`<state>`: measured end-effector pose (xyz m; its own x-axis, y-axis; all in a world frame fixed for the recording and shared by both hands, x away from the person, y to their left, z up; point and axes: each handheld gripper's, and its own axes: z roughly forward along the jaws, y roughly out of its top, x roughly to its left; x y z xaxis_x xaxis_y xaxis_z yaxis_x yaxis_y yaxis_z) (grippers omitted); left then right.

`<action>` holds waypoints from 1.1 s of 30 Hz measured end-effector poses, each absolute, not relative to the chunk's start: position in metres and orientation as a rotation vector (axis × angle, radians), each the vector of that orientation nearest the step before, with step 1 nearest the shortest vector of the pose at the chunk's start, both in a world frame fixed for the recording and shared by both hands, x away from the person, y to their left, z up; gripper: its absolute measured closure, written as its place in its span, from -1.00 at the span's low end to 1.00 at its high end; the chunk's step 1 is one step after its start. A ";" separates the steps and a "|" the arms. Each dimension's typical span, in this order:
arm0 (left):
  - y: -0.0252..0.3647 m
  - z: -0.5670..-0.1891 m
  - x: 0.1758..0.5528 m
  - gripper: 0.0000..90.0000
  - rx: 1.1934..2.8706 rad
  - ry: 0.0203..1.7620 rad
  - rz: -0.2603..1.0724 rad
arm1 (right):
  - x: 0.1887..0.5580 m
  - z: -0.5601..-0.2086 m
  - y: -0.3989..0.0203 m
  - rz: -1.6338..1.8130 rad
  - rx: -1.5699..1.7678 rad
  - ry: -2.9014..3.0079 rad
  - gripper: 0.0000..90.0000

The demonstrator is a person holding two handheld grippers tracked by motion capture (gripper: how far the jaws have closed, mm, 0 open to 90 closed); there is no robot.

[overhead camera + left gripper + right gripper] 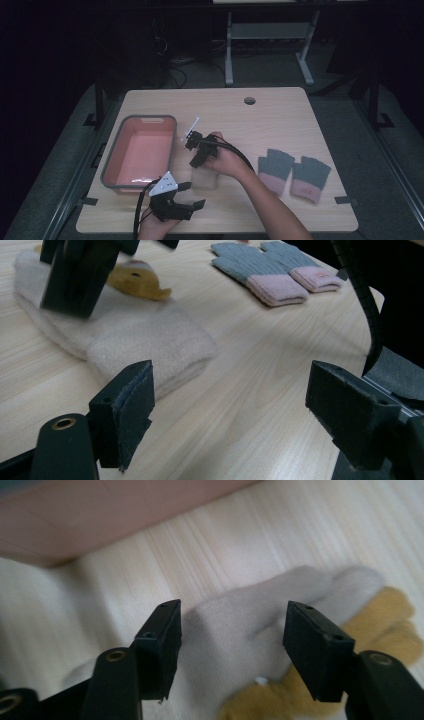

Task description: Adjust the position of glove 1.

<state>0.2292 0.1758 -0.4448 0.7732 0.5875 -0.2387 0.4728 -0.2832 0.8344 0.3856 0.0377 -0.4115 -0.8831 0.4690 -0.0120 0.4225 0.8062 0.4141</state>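
Note:
A folded cream glove (205,179) with a yellow patch (140,280) lies on the wooden table near the front middle. My right gripper (197,155) hovers just over it, pointing down and toward the pink bin. In the right gripper view its jaws stand open (232,640), the cream glove (235,625) lies beneath the gap, and the pads do not press on it. My left gripper (192,195) sits low at the table's front edge, open and empty (235,405). It faces the cream glove (135,335), which lies a short way ahead of it.
A pink bin with a grey rim (172,145) stands at the left of the table, and its wall (100,515) is close behind the glove. A pair of grey gloves with pink cuffs (292,172) lies at the right (270,270). A cable hole (249,100) is at the far edge.

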 end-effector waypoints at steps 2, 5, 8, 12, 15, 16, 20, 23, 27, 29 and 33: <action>0.175 -0.445 0.229 -0.56 1.931 0.804 0.137 | 0.384 -0.418 0.042 0.556 0.677 2.868 -0.15; 0.176 -0.445 0.229 -0.56 1.938 0.805 0.135 | 0.384 -0.425 0.041 0.522 0.636 2.864 -0.15; 0.175 -0.445 0.229 -0.56 1.937 0.806 0.135 | 0.384 -0.425 0.036 0.530 0.636 2.877 -0.15; 0.174 -0.445 0.228 -0.56 1.938 0.804 0.134 | 0.383 -0.425 0.027 0.525 0.622 2.885 -0.15; 0.174 -0.445 0.228 -0.56 1.943 0.803 0.131 | 0.383 -0.425 0.017 0.530 0.637 2.883 -0.15; 0.173 -0.445 0.228 -0.56 1.946 0.804 0.124 | 0.383 -0.425 0.014 0.535 0.646 2.882 -0.16; 0.171 -0.446 0.228 -0.56 1.921 0.820 0.088 | 0.382 -0.426 0.005 0.547 0.663 2.882 -0.17; 0.170 -0.447 0.229 -0.57 1.919 0.832 0.080 | 0.381 -0.426 -0.004 0.559 0.682 2.876 -0.19; 0.168 -0.447 0.229 -0.56 1.924 0.841 0.085 | 0.379 -0.426 -0.011 0.590 0.734 2.865 -0.22; 0.166 -0.448 0.229 -0.56 1.932 0.850 0.090 | 0.376 -0.420 -0.015 0.636 0.747 2.848 -0.22; 0.164 -0.447 0.229 -0.56 1.927 0.881 0.062 | 0.369 -0.409 -0.027 0.731 0.838 2.819 -0.22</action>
<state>0.2293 0.1638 -0.4466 0.7357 0.6002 -0.3138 0.5500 -0.2592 0.7939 0.3694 -0.0266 -0.4085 -0.8415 0.5395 0.0296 0.4859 0.7317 0.4780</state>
